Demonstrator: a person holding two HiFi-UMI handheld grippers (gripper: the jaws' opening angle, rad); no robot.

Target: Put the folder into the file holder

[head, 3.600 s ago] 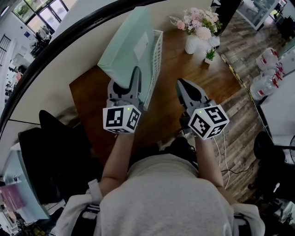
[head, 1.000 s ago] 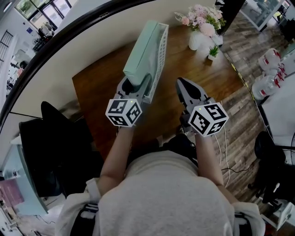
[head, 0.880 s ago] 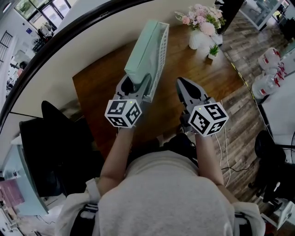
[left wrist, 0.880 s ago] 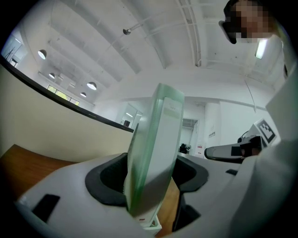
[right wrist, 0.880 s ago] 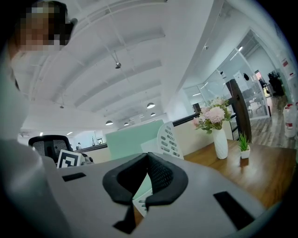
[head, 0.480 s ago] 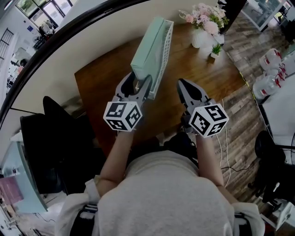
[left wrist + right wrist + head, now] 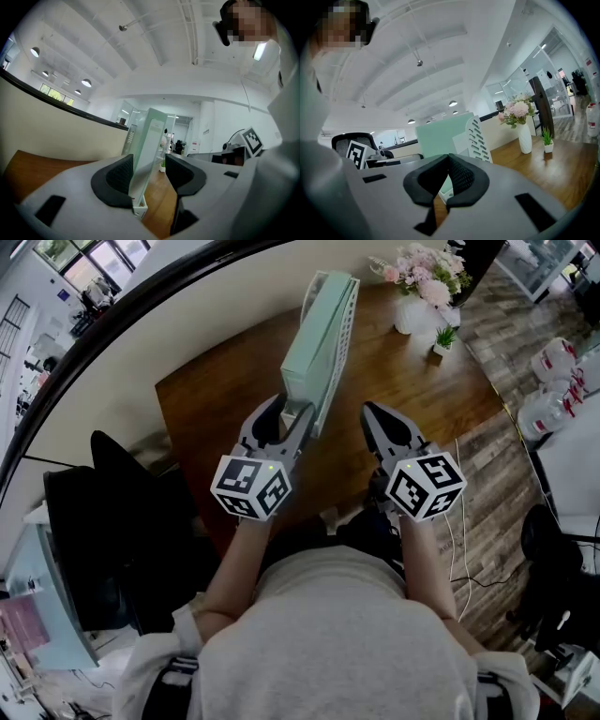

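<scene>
The mint-green folder (image 7: 312,345) stands on edge inside the white holder (image 7: 345,326), upright, with the holder's slotted wall running along its right side. The holder sits on the wooden table (image 7: 211,399), lengthwise away from the person, near the table's left half.

The left gripper (image 7: 284,416) is at the holder's near end. Its jaws straddle that end and are closing: the folder's edge and the holder's base are between them. The left pad is right against the folder's face, while a gap shows at the right pad, so nothing is clamped yet.

The right gripper (image 7: 373,418) hovers just to the right of the holder, apart from it. Its jaw tips are pressed together with nothing between them.

Farther back on the table, to the right, a white vase (image 7: 410,315) holds pink flowers (image 7: 422,277), and a small potted plant (image 7: 446,337) stands just beside it. A black chair (image 7: 122,521) stands off the table's left side.
</scene>
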